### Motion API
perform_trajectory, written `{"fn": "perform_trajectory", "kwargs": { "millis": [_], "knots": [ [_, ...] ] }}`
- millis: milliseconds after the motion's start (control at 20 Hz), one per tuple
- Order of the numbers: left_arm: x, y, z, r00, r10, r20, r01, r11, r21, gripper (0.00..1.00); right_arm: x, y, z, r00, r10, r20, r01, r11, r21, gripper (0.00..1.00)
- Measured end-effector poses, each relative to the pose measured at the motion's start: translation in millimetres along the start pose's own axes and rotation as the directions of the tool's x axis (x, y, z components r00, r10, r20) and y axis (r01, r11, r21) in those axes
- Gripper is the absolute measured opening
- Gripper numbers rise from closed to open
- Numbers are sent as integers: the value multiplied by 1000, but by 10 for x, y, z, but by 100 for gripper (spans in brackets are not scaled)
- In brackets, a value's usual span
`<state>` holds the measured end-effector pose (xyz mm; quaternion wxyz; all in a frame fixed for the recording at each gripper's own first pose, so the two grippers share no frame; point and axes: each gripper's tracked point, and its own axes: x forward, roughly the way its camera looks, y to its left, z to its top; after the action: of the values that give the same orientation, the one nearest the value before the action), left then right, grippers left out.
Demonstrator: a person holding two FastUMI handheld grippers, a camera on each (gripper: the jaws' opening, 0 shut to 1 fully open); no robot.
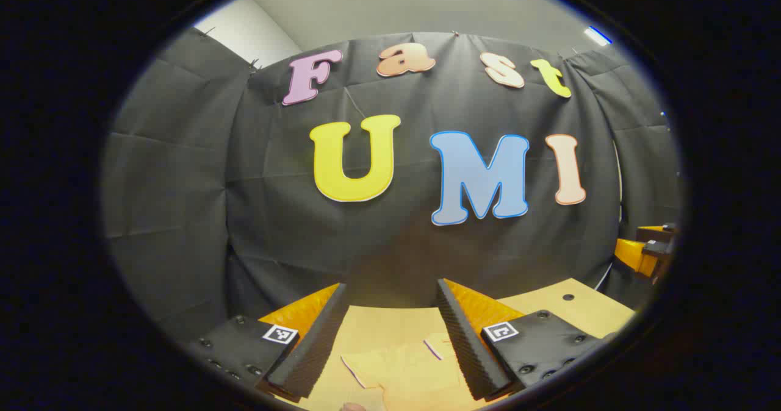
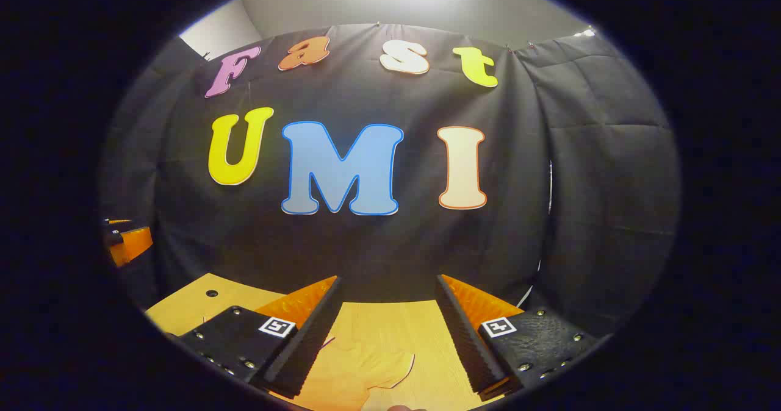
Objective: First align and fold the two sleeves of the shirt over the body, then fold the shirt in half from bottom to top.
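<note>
Both grippers, left (image 1: 390, 332) and right (image 2: 385, 332), are held released above the shirt (image 1: 403, 368); sleeve edges should be gripped squarely

Shirt (image 1: 399, 368): pale yellow-tan fabric, plain, edged with a thin purple line at the sleeve hems (also in the right gripper view (image 2: 360, 368)). Table (image 1: 573, 307): light wood tone with fine grain and small dark holes. Booth wall (image 1: 183, 185): black cloth, creased into squares. Ceiling (image 1: 396, 2): grey-white. Gripper bodies bear small black-and-white square markers (image 1: 280, 333).
</note>
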<state>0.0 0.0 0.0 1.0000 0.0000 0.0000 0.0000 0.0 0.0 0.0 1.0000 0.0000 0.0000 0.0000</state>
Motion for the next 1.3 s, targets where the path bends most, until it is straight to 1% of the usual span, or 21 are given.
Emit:
{"fn": "perform_trajectory", "kwargs": {
  "millis": [200,250,300,600,850,1000,1300],
  "knots": [
    [-1,12,-10,1000,5,2,-5,1000,12,94,28,17,-37,1000,5,-7,-5,1000,1,95],
    [4,13,-7,1000,4,2,-5,1000,14,94,37,21,-67,1000,6,-11,-6,1000,4,99],
    [2,13,-3,1000,5,3,-5,1000,17,94,39,25,-84,1000,6,-16,-5,1000,9,95],
    [-12,41,-19,1000,6,1,-6,1000,21,94,73,42,-216,999,9,-42,-8,1000,14,95],
    [-41,55,-42,1000,7,-4,-7,1000,22,94,279,46,-721,988,26,-150,-22,999,27,95],
    [-71,92,-64,1000,14,-10,-14,1000,27,94,487,21,-1214,970,24,-240,-16,999,33,95],
    [-77,171,-104,999,38,-24,-36,998,49,94,778,-37,-1856,938,18,-345,-16,1000,8,95]
  ]
}}
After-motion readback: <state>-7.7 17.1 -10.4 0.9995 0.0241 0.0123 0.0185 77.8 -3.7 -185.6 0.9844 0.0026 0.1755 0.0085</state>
